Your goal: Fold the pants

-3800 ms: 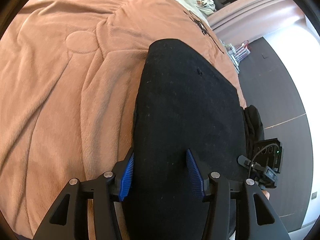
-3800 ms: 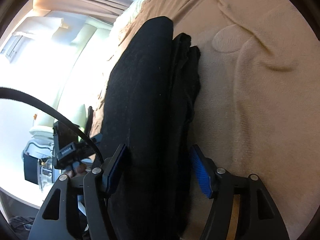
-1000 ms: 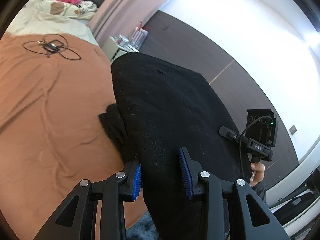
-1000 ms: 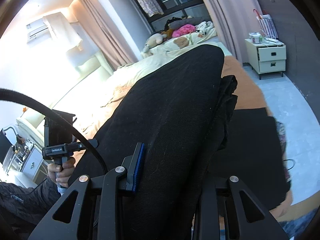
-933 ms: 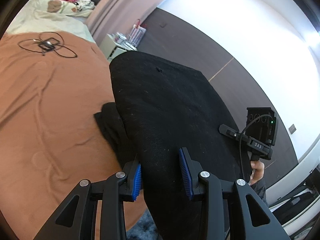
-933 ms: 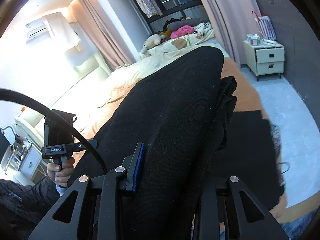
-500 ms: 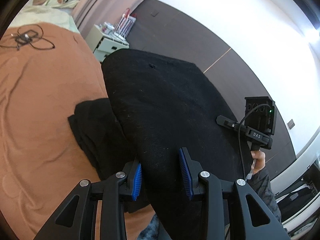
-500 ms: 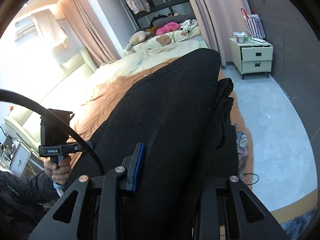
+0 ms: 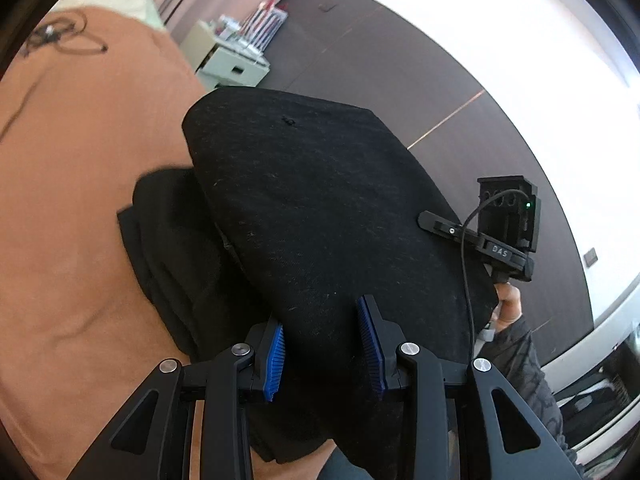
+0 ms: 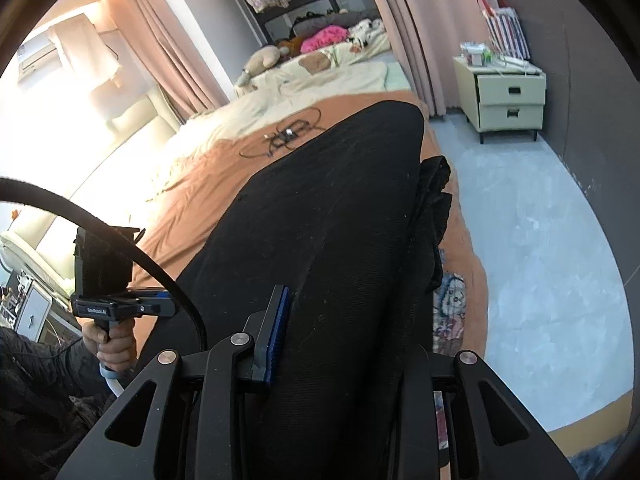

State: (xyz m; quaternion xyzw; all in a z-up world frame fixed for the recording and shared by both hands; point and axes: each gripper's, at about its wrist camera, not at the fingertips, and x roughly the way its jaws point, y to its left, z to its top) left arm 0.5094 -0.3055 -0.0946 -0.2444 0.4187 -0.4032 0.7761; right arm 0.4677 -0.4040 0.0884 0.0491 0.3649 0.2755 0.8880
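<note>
One orange blanket [image 9: 72, 168] (cable-strewn), grey floor [image 10: 532, 216], pink curtains [image 10: 168, 40]

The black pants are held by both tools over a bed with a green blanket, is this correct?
Not quite. The blanket is orange-brown, not green, as the left wrist view shows. The rest holds: the left tool and the right tool both grip the black pants over the bed.
</note>
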